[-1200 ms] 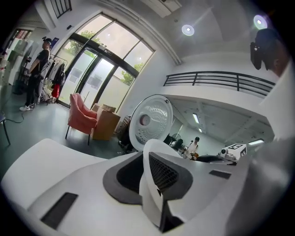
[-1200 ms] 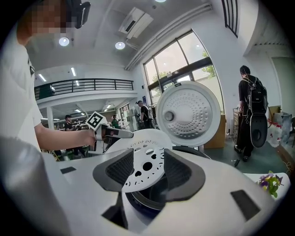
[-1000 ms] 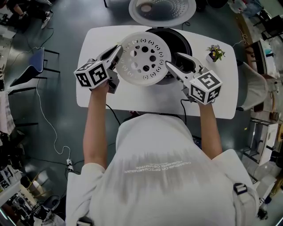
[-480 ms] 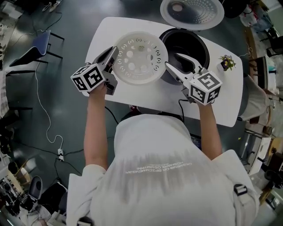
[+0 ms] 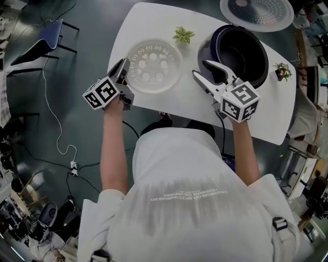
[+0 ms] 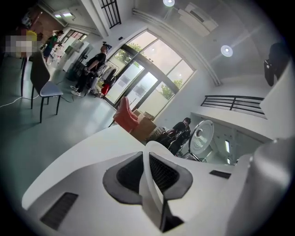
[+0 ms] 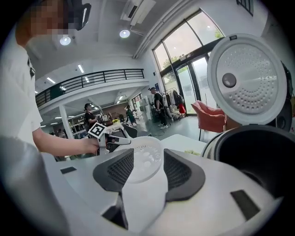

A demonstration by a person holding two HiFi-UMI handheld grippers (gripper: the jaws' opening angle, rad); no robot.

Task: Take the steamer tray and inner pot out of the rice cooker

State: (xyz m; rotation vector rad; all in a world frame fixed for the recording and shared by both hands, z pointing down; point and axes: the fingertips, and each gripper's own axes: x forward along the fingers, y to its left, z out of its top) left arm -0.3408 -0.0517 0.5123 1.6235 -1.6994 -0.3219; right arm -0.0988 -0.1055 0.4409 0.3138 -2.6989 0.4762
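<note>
Rim of the white, round, perforated plastic steamer tray (image 6: 148, 161) is pinched in my left gripper (image 6: 150, 179). The jaws are drawn almost together, with only that thin white edge standing between the ribbed black pads. In the head view my left gripper (image 5: 122, 69) bites the tray (image 5: 154, 66) at its near left edge. The tray lies flat and low over the left part of the white rounded table (image 5: 174, 97). Whether its underside touches the tabletop I cannot tell. It is out of the dark round rice cooker (image 5: 205, 51) and apart from it on the left. A small green leafy plant (image 5: 183, 35) stands on the table at the tray's far right edge, between it and the cooker.

My right gripper (image 7: 144, 173) is spread wide and has hold of nothing. Its two pads stand well apart, and through the gap I see only bare tabletop and, beyond it, the tray (image 7: 145, 159) with my other gripper on its rim. In the head view this right gripper (image 5: 201, 69) is over the table just beside the cooker's near left side. The black inner pot (image 5: 243, 51) sits inside the cooker with its mouth open upward. The cooker's round, white-lined lid (image 5: 259, 13) stands swung open behind it. In the right gripper view the pot (image 7: 262, 156) fills the right side, with the lid (image 7: 246, 78) upright above it. A second small potted plant (image 5: 282, 71) stands on the table to the cooker's right.
</note>
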